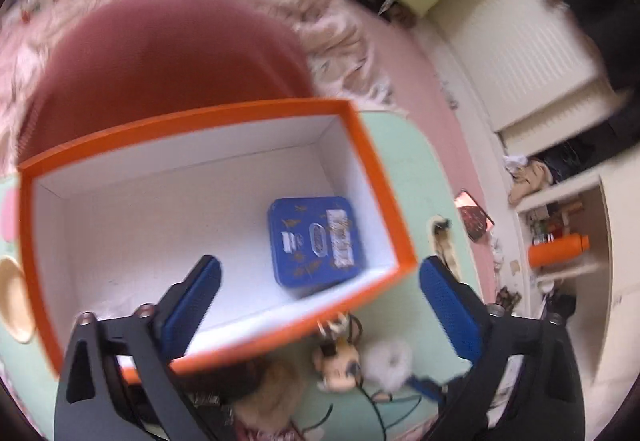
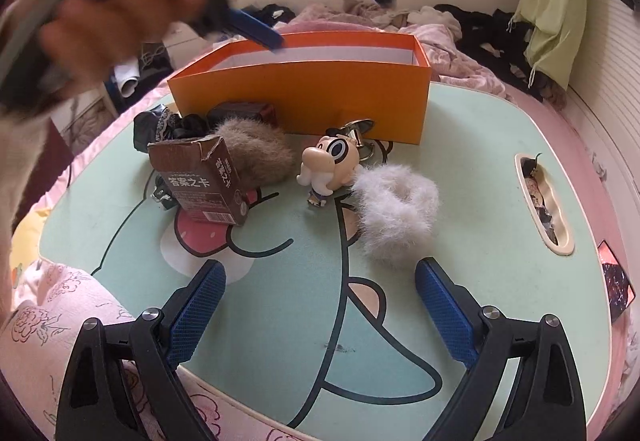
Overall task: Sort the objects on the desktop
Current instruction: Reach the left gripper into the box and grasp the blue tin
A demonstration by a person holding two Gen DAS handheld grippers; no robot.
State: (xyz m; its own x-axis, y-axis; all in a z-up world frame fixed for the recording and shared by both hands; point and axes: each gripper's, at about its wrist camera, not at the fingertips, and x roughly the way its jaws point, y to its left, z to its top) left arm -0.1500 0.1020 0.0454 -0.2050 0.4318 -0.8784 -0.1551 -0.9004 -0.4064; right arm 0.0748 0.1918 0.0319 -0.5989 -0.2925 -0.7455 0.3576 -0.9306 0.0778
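On the worktop (image 2: 472, 201), going left to right: a brown card box (image 2: 200, 181) at 10 o'clock, stiff and light, best pinched across its narrow sides. A tan fur scrunchie (image 2: 256, 151), soft. A hard figurine (image 2: 330, 169), probably slippery; grip its head. A white scrunchie (image 2: 394, 215), squashy anywhere. Left gripper (image 1: 320, 281) gapes wide above the orange box (image 2: 304, 97), empty; right gripper (image 2: 320, 301) wide, empty.
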